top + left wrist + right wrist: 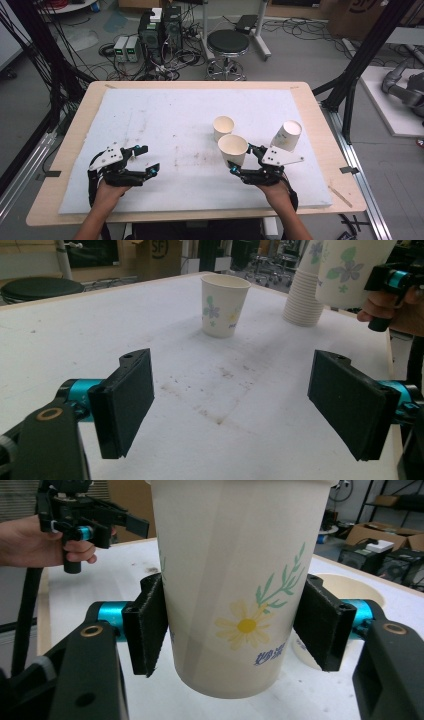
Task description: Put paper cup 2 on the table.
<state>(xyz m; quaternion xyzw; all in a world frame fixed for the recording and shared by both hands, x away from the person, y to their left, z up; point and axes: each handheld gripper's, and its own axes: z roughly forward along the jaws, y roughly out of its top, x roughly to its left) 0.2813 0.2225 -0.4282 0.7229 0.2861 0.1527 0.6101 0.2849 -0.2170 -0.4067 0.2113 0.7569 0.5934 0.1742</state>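
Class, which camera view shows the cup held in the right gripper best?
The right gripper view: the held cup is close up, its flower print clear, clamped between both pads. The high view shows its open rim from above; the left gripper view shows its side at the frame's top.
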